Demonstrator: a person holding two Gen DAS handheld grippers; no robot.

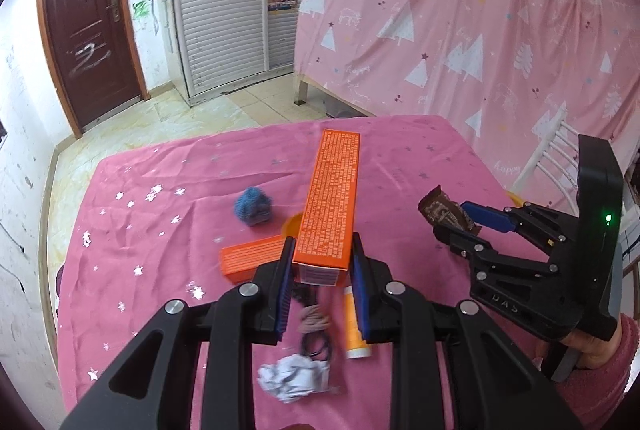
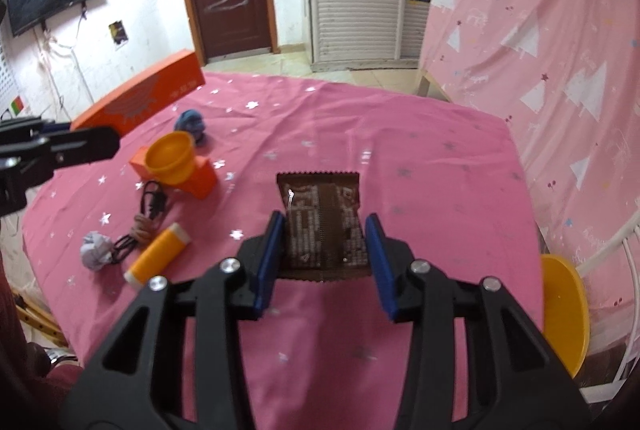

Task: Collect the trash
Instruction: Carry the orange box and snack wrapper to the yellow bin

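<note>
My left gripper (image 1: pixel 322 244) is shut on the near end of a long orange box (image 1: pixel 330 189), which it holds tilted above the pink table. In the right wrist view the same box (image 2: pixel 144 93) sticks out past the left gripper (image 2: pixel 60 145) at the left edge. My right gripper (image 2: pixel 326 224) is shut on a brown snack wrapper (image 2: pixel 320 201); its pads press on both sides. The left wrist view has that wrapper (image 1: pixel 442 209) lifted off the cloth in the right gripper (image 1: pixel 458 220). A crumpled white paper ball (image 2: pixel 95 252) lies near the table's front left.
On the pink starred tablecloth (image 2: pixel 400 133) lie a small orange box (image 2: pixel 200 181) with an orange cup (image 2: pixel 170 157) on it, a blue yarn ball (image 2: pixel 191 123), a black cable (image 2: pixel 154 203) and an orange tube (image 2: pixel 158 256). A yellow stool (image 2: pixel 564 306) stands at the right.
</note>
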